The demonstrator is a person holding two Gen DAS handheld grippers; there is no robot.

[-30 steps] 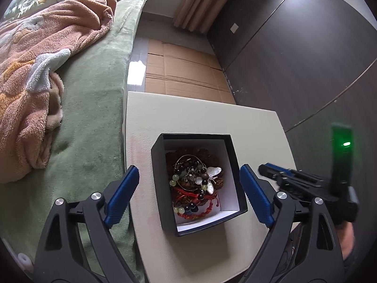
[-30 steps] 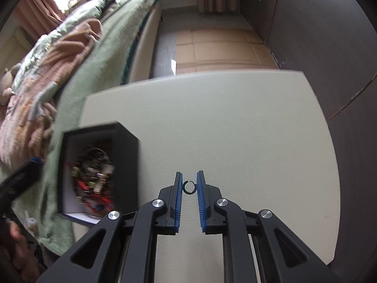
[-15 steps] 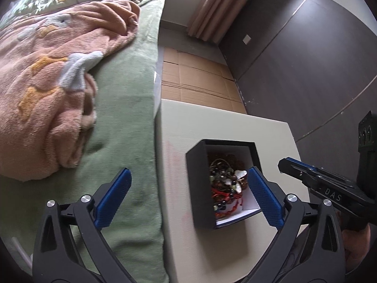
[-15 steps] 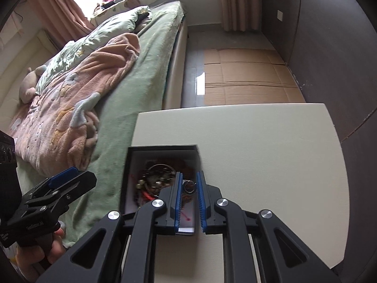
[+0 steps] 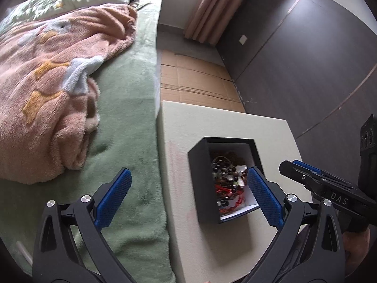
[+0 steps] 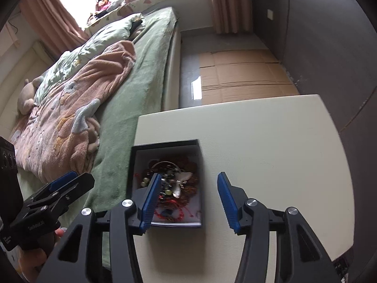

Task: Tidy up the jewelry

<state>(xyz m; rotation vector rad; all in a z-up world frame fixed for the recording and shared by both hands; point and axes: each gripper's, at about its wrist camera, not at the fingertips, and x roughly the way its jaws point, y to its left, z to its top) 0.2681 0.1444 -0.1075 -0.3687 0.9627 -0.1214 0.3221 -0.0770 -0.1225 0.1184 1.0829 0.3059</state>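
Hanging with jaws spread and empty, the left gripper (image 5: 187,194) straddles the black jewelry box (image 5: 200,179) on the cream table (image 5: 271,132), while the right gripper (image 6: 187,197), jaws opening with nothing clamped, should hold above the box's jewelry (image 6: 174,188) until fully parted.

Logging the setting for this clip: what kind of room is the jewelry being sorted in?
Almost certainly a home bedroom. A bed with a green cover and a rumpled pink blanket runs beside the small cream table holding the black jewelry box, and curtains hang by a window at the far end.
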